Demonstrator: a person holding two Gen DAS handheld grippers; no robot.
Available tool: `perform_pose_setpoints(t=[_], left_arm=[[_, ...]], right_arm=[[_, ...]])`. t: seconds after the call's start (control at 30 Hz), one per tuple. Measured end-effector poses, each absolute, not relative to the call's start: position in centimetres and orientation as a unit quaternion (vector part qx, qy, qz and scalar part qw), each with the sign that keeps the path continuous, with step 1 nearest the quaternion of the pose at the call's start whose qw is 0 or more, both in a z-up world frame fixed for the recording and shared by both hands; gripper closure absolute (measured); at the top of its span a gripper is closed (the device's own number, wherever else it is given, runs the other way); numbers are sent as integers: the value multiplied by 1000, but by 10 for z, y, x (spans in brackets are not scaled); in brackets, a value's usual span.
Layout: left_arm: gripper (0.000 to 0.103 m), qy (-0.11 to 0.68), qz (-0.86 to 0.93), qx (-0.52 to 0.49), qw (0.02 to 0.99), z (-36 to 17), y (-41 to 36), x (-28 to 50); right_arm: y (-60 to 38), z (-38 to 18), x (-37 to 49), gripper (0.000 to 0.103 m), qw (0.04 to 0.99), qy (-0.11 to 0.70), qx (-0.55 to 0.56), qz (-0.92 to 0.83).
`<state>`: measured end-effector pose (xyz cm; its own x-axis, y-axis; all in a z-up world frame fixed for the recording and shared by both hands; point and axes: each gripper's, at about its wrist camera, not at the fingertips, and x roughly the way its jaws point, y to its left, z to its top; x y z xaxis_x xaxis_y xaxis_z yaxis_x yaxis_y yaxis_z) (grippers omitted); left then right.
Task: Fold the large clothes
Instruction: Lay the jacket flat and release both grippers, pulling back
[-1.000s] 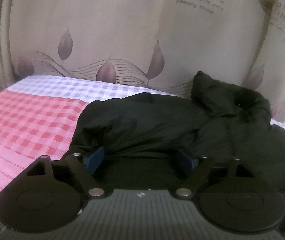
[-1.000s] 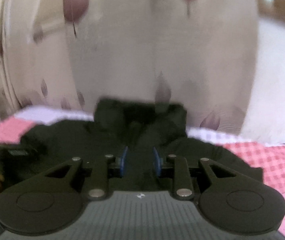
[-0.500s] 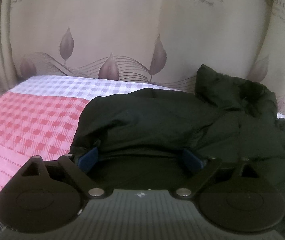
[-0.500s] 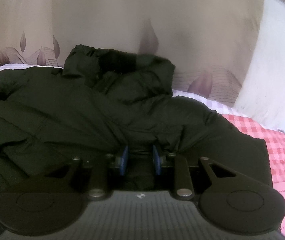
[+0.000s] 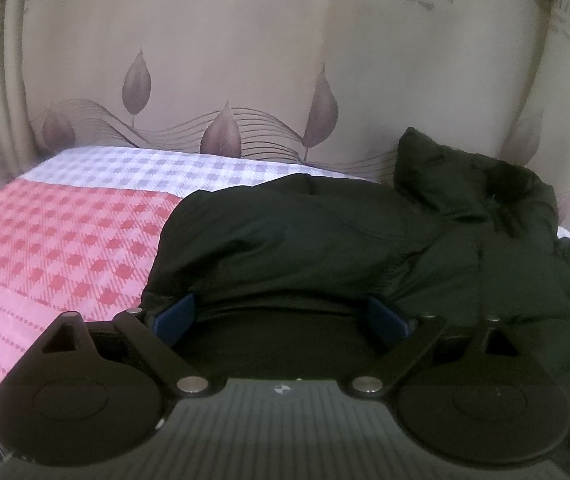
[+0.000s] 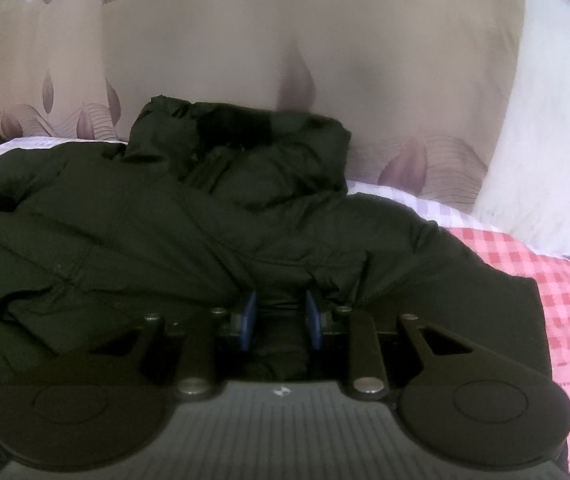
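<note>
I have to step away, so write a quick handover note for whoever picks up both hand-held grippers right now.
Left hand-held gripper: jaws spread wide, pressed into the near edge of the dark jacket, gripping nothing.
Right hand-held gripper: jaws narrowed on a fold of the jacket; it looks gripped.
The jacket lies bunched on the pink checked bedspread, hood at the far side against the curtain.
Done: jacket gathered in a rough heap, no neat fold visible.
Left: flatten it, fold sleeves and body, tuck the hood.
</note>
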<state>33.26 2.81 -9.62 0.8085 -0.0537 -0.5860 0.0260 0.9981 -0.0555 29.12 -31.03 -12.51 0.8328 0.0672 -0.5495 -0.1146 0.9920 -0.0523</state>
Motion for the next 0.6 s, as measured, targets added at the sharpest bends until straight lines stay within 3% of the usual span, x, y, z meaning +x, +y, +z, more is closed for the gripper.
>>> perform_pose_setpoints(t=[0.1,0.13,0.2,0.23,0.27,0.37,0.6], left_arm=[[10,295,-21,5,955,-79,30,311],[9,285,-33,9,958,-71,33,296],[7,275,-56,15,960,-58,40,267],[4,266,-69,20,961,-49,46,246],[2,258,-77,23,963,-43,51,229],[0,235,-95,33,967,-29,73,170],[0,206,-86,56,973,-31,128,48]], right_arm=[[-315,-106,279,74,951,305,-30,42],[-318,-92,262,69,956,290,-10,35],[-326,-64,208,34,972,228,30,58],[-328,-54,178,9,975,207,33,69],[-330,-48,151,4,978,191,31,74],[-339,-39,65,4,981,166,23,97],[-351,-70,-72,4,970,223,38,86]])
